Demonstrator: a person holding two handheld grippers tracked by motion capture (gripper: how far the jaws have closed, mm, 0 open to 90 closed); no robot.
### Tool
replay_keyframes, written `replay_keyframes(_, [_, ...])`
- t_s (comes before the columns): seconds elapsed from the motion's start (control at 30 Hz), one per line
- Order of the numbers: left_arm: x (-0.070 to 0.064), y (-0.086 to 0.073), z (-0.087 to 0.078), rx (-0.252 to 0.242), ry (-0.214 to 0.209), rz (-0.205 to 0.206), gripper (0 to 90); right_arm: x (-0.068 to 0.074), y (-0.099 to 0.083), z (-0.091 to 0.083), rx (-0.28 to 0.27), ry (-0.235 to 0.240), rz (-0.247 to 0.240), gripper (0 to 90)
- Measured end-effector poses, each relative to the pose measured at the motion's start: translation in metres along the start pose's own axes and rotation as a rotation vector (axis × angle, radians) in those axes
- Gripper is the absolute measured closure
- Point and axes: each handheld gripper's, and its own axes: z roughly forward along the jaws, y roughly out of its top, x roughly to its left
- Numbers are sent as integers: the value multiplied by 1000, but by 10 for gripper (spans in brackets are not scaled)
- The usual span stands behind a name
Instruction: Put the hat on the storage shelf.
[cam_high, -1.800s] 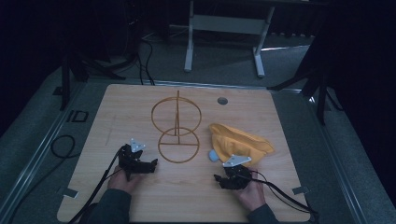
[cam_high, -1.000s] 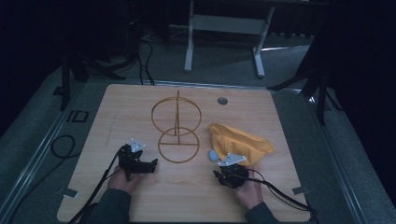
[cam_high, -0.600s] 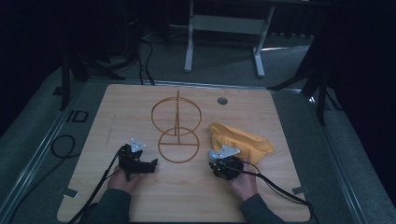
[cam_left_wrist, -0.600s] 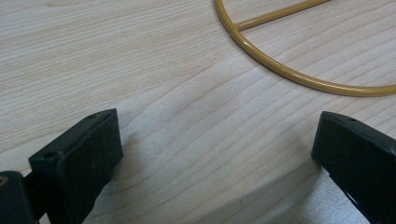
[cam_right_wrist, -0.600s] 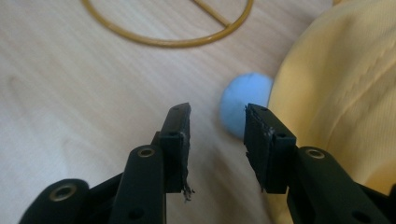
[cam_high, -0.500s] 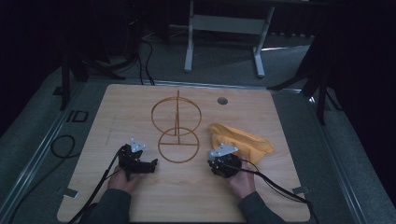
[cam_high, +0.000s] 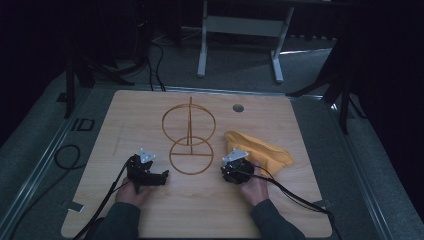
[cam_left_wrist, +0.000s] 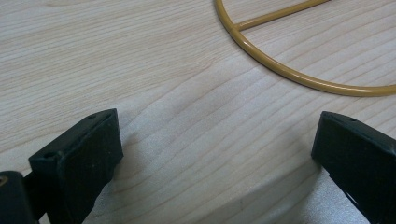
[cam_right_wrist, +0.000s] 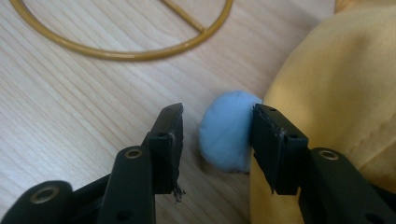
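Note:
A small pale-blue fluffy ball (cam_right_wrist: 226, 133) lies on the wooden table (cam_high: 200, 210), touching the left edge of a crumpled yellow cloth (cam_high: 265, 150) (cam_right_wrist: 336, 88). My right gripper (cam_right_wrist: 218, 114) (cam_high: 231, 168) is open with its jaws on either side of the ball. One jaw touches the ball and the other stands a small gap away. A gold wire stand (cam_high: 190, 145) with two rings and an upright rod sits mid-table, and its ring (cam_right_wrist: 140, 53) curves just beyond the ball. My left gripper (cam_left_wrist: 218, 123) (cam_high: 159, 177) is wide open over bare wood near that ring (cam_left_wrist: 299, 77).
A round hole (cam_high: 238, 107) is set in the table's far right part. Black cables (cam_high: 67, 157) trail off the left side and from both grippers. A grey metal frame (cam_high: 240, 30) stands on the floor beyond the table.
My right gripper has moved left and forward from the table's front to the cloth's left edge, around the blue ball. The left gripper has stayed put.

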Motion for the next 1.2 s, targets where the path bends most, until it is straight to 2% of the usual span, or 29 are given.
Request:
replay_keyframes(0.1, [0, 0, 0, 1, 0, 1, 19, 0, 0, 1, 7, -1, 1, 539])
replay_keyframes(0.33, [0, 0, 0, 1, 0, 1, 19, -7, 2, 3, 37, 0, 54, 660])
replay_keyframes(0.43, [0, 0, 0, 1, 0, 1, 19, -7, 2, 3, 45, 3, 57, 694])
replay_keyframes(0.53, [0, 0, 0, 1, 0, 1, 19, -8, 3, 1, 57, -8, 35, 759])
replay_keyframes(0.63, [0, 0, 0, 1, 0, -2, 19, -9, 3, -2, 47, -13, 31, 795])
replay_keyframes(0.7, [0, 0, 0, 2, 0, -1, 19, -10, 2, -4, 37, 1, 22, 806])
replay_keyframes(0.8, [0, 0, 0, 1, 0, -1, 19, -9, 1, -11, 31, 62, 22, 813])
replay_keyframes(1.03, [0, 0, 0, 1, 0, -1, 19, -11, 4, -26, 10, 92, 10, 814])
replay_keyframes(1.13, [0, 0, 0, 1, 0, -2, 19, -14, 6, -40, -14, 123, 14, 814])
replay_keyframes(1.2, [0, 0, 0, 1, 0, -2, 19, -17, 7, -47, -21, 125, 10, 814])
